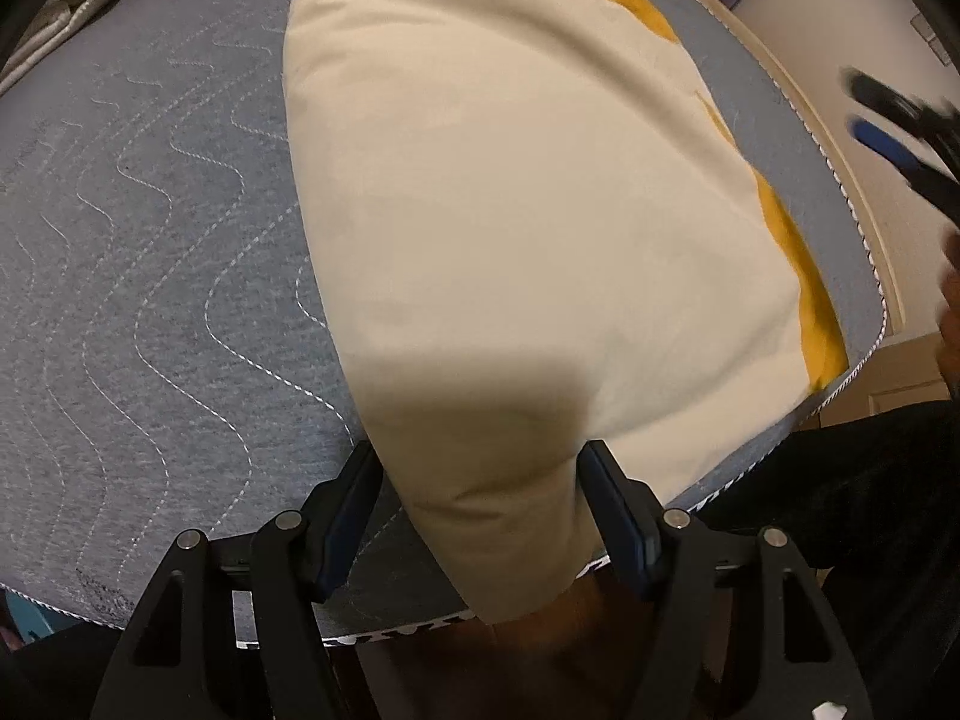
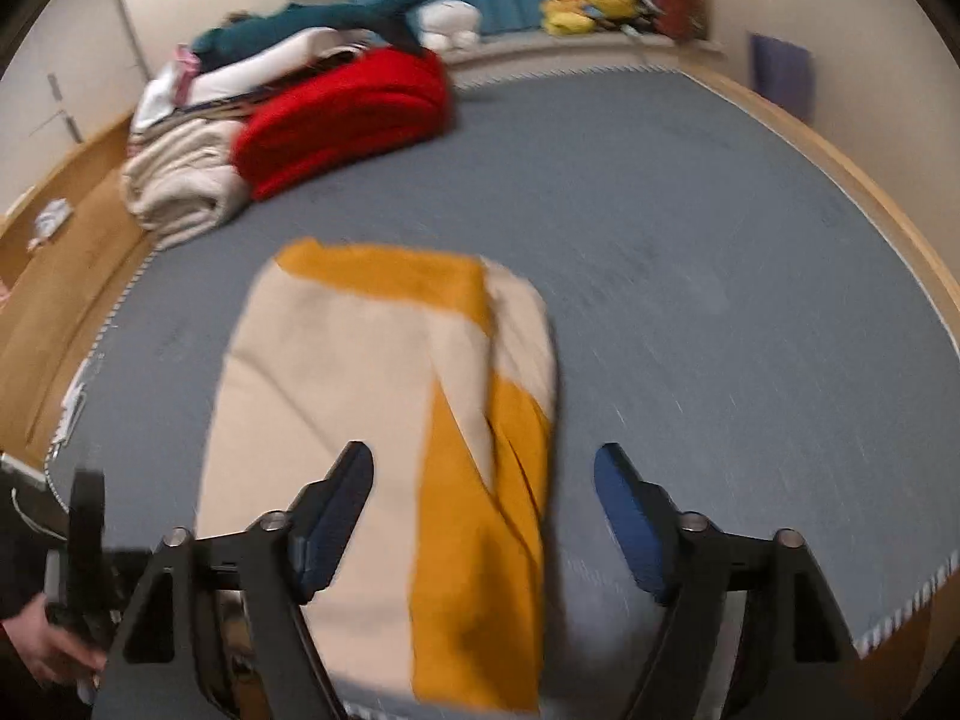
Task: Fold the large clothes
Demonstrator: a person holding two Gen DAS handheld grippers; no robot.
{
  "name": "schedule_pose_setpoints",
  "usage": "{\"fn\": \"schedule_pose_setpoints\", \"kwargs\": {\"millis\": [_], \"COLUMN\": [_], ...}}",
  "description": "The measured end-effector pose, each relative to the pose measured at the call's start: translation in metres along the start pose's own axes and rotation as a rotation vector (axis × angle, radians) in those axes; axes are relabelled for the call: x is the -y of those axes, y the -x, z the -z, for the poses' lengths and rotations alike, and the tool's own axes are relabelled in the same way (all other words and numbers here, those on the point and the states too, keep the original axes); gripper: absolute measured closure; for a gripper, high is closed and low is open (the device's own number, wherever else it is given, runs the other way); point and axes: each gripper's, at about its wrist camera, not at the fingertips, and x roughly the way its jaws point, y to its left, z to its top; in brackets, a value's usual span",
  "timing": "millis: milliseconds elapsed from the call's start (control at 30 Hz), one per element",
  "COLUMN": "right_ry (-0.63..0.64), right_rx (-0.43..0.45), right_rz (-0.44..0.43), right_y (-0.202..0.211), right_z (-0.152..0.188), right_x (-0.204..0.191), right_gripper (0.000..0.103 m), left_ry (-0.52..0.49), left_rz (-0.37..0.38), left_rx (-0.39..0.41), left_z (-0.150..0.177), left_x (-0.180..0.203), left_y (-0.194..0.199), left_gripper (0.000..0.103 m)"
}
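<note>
Cream-and-mustard garment (image 2: 384,420) lies narrowly folded near my mattress (image 2: 690,276) edge; left tool (image 1: 480,498) gapes around its end, ungripped, right tool (image 2: 483,480) wide, empty; crosswise folds remain, I judge.

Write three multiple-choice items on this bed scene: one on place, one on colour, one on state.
1. Where does the folded red blanket lie?
A. far side of the grey quilted mattress
B. floor
C. windowsill

2. Which colours has the large folded garment?
A. blue and white
B. cream and mustard
C. all red

3. How are the right tongs?
A. shut on cloth
B. open
C. out of view

Answers: A, it sits beside the pile of linen; B, both colours show; B, fingers apart, gripping nothing.
</note>
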Motion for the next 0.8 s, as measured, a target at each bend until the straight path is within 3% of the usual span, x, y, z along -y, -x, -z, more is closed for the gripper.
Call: {"fn": "schedule_pose_setpoints", "kwargs": {"millis": [167, 267, 367, 433, 500, 567, 633, 667, 733, 800], "right_ry": [-0.098, -0.209, -0.313, -0.337, -0.315, -0.338, -0.356, -0.315, -0.309, -0.301], "right_rx": [-0.098, -0.196, -0.242, -0.263, -0.232, -0.094, -0.042, -0.074, -0.195, -0.275], "right_rz": [-0.055, -0.115, -0.152, -0.222, -0.245, -0.226, -0.148, -0.054, 0.026, 0.105], "right_y": [-0.083, -0.142, -0.181, -0.194, -0.193, -0.17, -0.156, -0.166, -0.195, -0.219], "right_z": [-0.039, -0.043, -0.047, -0.048, -0.052, -0.063, -0.068, -0.066, -0.054, -0.041], "right_x": [0.008, 0.021, 0.035, 0.036, 0.032, 0.038, 0.049, 0.049, 0.056, 0.061], "right_gripper": [0.026, 0.029, 0.052, 0.089, 0.098, 0.101, 0.102, 0.102, 0.101, 0.102], "left_ry": [-0.004, 0.0, 0.024, 0.032, 0.029, 0.035, 0.035, 0.012, -0.048, -0.056], "left_rz": [-0.005, -0.006, 0.014, 0.019, 0.021, 0.05, 0.095, 0.077, 0.04, 0.061], "left_rx": [0.073, 0.108, 0.104, 0.098, 0.091, 0.08, 0.073, 0.07, 0.063, 0.056], "left_z": [-0.005, -0.007, -0.013, -0.014, -0.014, -0.013, -0.015, -0.017, -0.015, -0.014], "left_x": [-0.006, -0.011, -0.017, -0.019, -0.023, -0.024, -0.022, -0.018, -0.008, -0.007], "left_y": [0.017, 0.023, 0.02, 0.018, 0.016, 0.012, 0.011, 0.009, 0.007, 0.008], "left_gripper": [0.036, 0.036, 0.036, 0.036, 0.036, 0.034, 0.034, 0.034, 0.034, 0.034]}}
